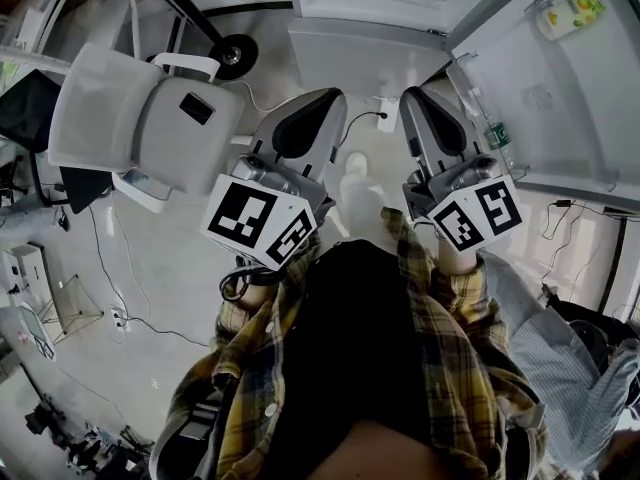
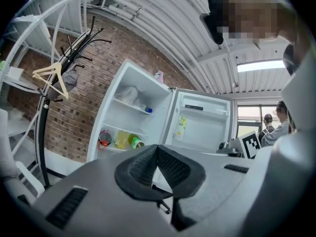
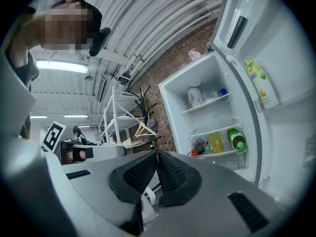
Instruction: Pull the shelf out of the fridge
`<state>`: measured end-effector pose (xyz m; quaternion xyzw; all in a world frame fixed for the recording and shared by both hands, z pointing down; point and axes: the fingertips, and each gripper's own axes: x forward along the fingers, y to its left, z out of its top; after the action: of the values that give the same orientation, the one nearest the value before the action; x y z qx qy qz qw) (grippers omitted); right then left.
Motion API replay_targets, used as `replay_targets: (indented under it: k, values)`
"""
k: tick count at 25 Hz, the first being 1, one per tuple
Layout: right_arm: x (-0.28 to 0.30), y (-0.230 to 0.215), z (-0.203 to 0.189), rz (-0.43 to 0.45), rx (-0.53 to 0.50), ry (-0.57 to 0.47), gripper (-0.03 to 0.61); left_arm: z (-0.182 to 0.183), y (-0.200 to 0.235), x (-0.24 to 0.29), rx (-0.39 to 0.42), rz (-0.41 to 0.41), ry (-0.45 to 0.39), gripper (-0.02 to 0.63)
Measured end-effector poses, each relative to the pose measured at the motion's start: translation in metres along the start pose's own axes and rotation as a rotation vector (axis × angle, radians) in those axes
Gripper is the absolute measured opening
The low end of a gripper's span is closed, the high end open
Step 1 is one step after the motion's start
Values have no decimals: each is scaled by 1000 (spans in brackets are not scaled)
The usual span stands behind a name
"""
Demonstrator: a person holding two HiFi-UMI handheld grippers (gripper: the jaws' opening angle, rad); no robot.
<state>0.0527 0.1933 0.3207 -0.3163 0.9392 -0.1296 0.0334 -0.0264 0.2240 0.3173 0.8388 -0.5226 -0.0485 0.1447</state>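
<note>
The white fridge (image 2: 129, 113) stands open some way ahead of both grippers, its door (image 2: 203, 126) swung to the right. An upper shelf (image 2: 131, 105) holds a white bag and a small blue thing. A lower shelf (image 2: 116, 148) carries a red, a yellow and a green bottle. The right gripper view shows the same fridge (image 3: 210, 117), with a bare middle shelf (image 3: 217, 131) between those two. My left gripper (image 2: 158, 149) and right gripper (image 3: 157, 157) are both shut on nothing and point level at the fridge. In the head view they (image 1: 322, 103) (image 1: 415, 103) sit side by side in front of the person's chest.
A grey office chair (image 1: 150, 118) stands at the left, close to the left gripper. A black coat rack (image 2: 64, 78) with a hanger stands left of the fridge by the brick wall. Cables and a power strip (image 1: 385, 118) lie on the floor. Bottles sit in the door (image 1: 572, 10).
</note>
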Motion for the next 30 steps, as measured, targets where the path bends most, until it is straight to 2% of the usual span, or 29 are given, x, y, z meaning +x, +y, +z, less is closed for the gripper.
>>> replay_targets:
  k: [12, 19, 25, 30]
  values:
    - [52, -93, 43, 48, -6, -26, 28, 38, 32, 100, 11, 59, -62, 5]
    - [62, -124, 50, 56, 19, -20, 28, 41, 35, 130, 7, 79, -50, 5]
    - [78, -139, 53, 48, 33, -19, 28, 45, 47, 150, 1, 70, -37, 5]
    - [99, -161, 57, 10, 33, -28, 28, 49, 66, 180, 1, 29, -25, 5]
